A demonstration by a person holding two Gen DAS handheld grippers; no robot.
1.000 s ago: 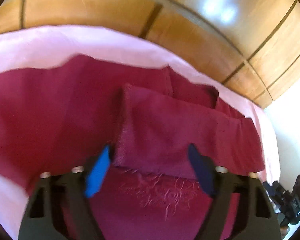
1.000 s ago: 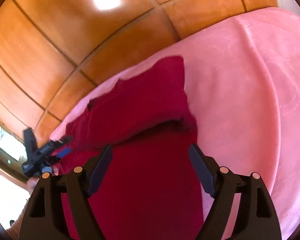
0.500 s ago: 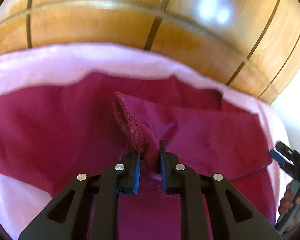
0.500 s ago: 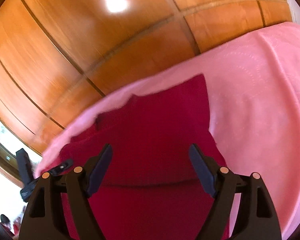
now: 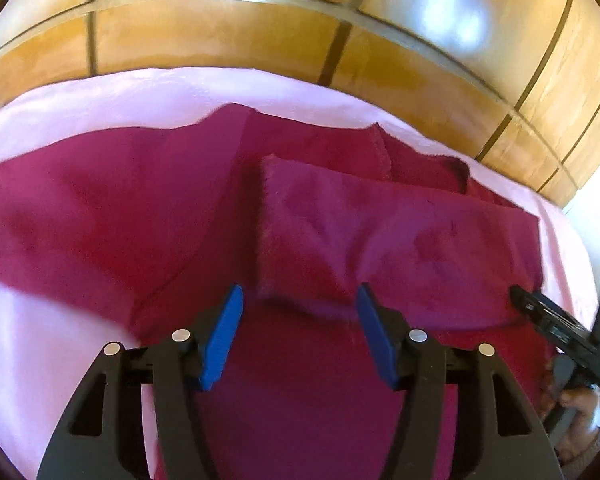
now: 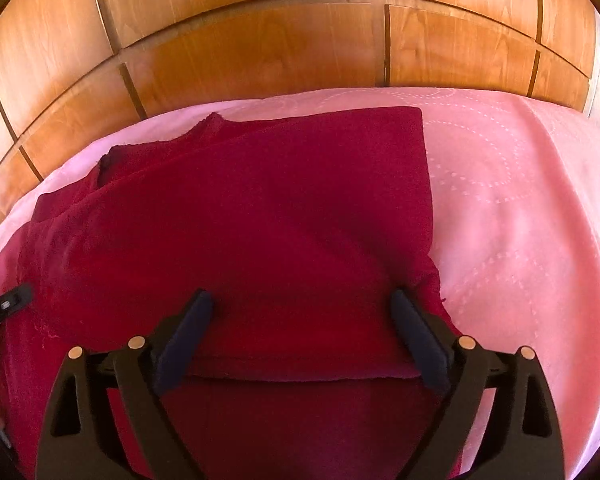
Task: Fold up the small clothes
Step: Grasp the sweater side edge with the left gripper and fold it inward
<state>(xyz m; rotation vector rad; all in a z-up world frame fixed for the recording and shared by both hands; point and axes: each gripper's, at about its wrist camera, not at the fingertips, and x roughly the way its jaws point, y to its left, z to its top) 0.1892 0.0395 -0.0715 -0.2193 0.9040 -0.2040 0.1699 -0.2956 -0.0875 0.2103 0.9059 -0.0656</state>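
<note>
Left wrist view: a dark red garment (image 5: pixel 112 216) lies spread on the pink bedspread (image 5: pixel 60 340); its folded-over flap (image 5: pixel 380 240) has its near edge just ahead of the left gripper (image 5: pixel 298 322).
Left jaws: apart, having just opened; nothing clamped, the blue pads (image 5: pixel 220 340) clear of the cloth.
Right wrist view: the right gripper (image 6: pixel 302 334) straddles a folded hem of the garment (image 6: pixel 260 220).
Right jaws: wide apart, just opened further, gripping nothing.
Only the left view: a hand (image 5: pixel 576 420) holding the right gripper.
Only the right view: stitched circles on the bedspread (image 6: pixel 520 200).
Both: wooden panels (image 6: pixel 260 48) behind the bed.
</note>
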